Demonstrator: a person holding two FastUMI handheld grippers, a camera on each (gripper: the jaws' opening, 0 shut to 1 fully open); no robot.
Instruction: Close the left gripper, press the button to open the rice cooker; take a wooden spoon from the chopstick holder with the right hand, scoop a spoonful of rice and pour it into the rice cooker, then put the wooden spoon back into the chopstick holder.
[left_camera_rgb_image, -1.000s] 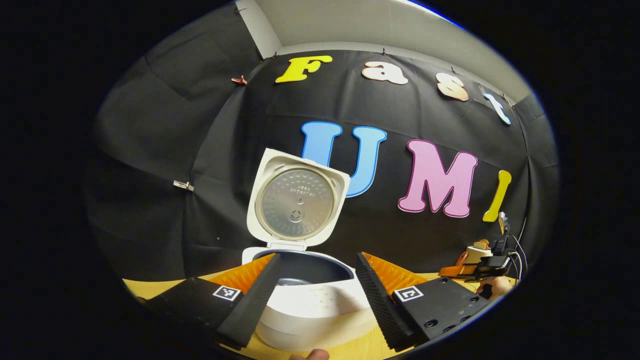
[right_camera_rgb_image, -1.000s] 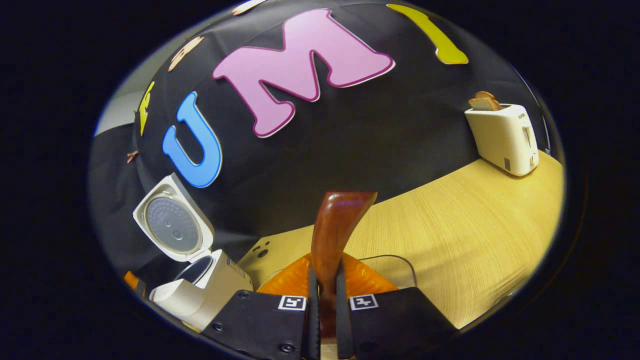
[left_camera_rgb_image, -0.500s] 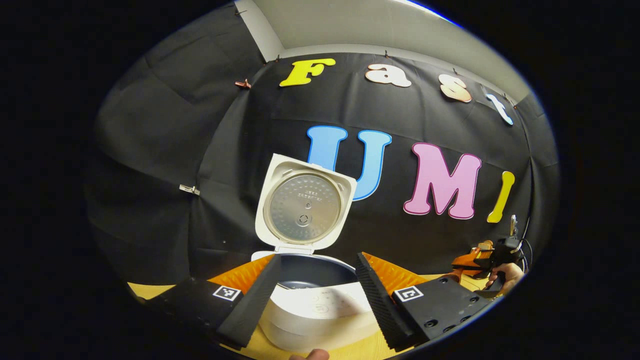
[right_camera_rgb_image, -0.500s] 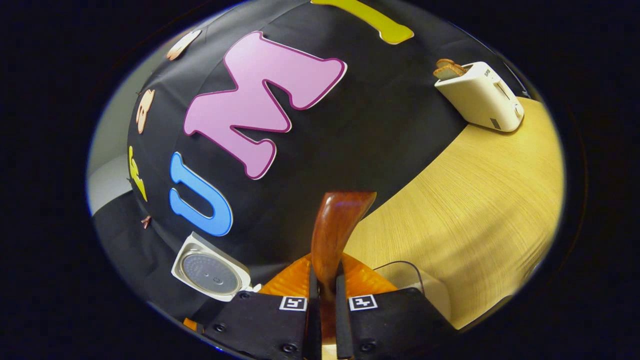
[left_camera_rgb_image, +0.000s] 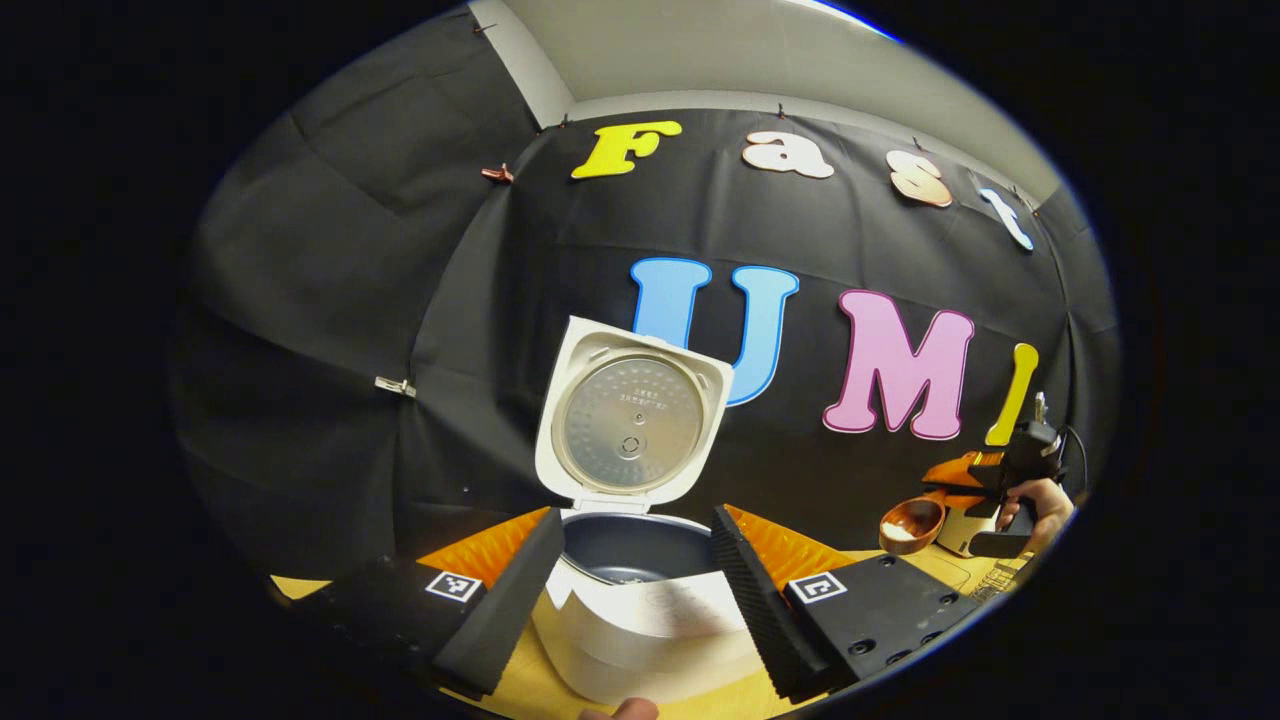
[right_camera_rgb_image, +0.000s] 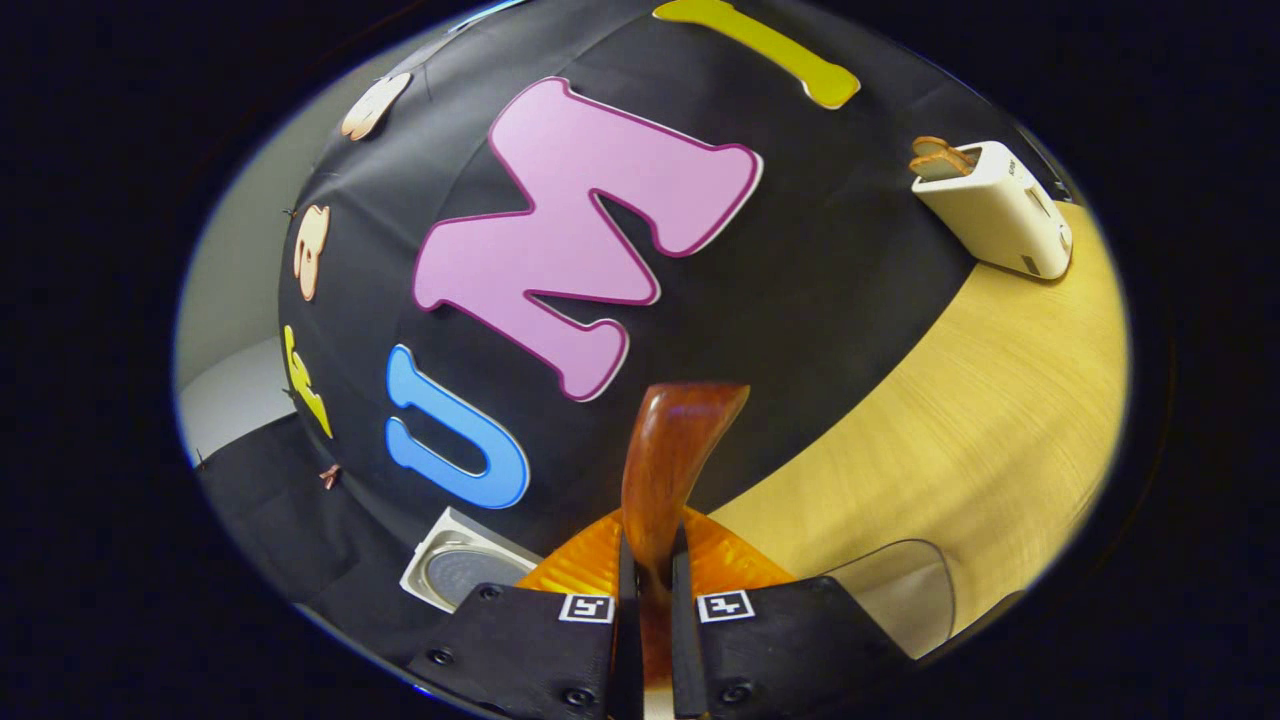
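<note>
The white rice cooker (left_camera_rgb_image: 640, 630) stands with its lid (left_camera_rgb_image: 632, 420) swung up and its dark inner pot (left_camera_rgb_image: 628, 548) showing. My left gripper (left_camera_rgb_image: 633, 514) hovers open just in front of it, one finger on each side of the pot, holding nothing. At the far right a hand (left_camera_rgb_image: 1040, 500) holds my right gripper (left_camera_rgb_image: 985, 480) up off the table, with the wooden spoon's bowl (left_camera_rgb_image: 910, 522) pointing left and something white in it. In the right gripper view the right gripper (right_camera_rgb_image: 652, 540) is shut on the wooden spoon (right_camera_rgb_image: 672, 450), and the cooker lid (right_camera_rgb_image: 455, 570) lies low on the left.
A white toaster (right_camera_rgb_image: 995, 205) with bread in its slots stands at the far end of the wooden table (right_camera_rgb_image: 980, 400). A clear container (right_camera_rgb_image: 900, 600) sits close below and right of my right gripper.
The right gripper has risen and tilted with the spoon; its bowl now shows lifted in the left gripper view. The left gripper drifted slightly, staying open at the cooker.
</note>
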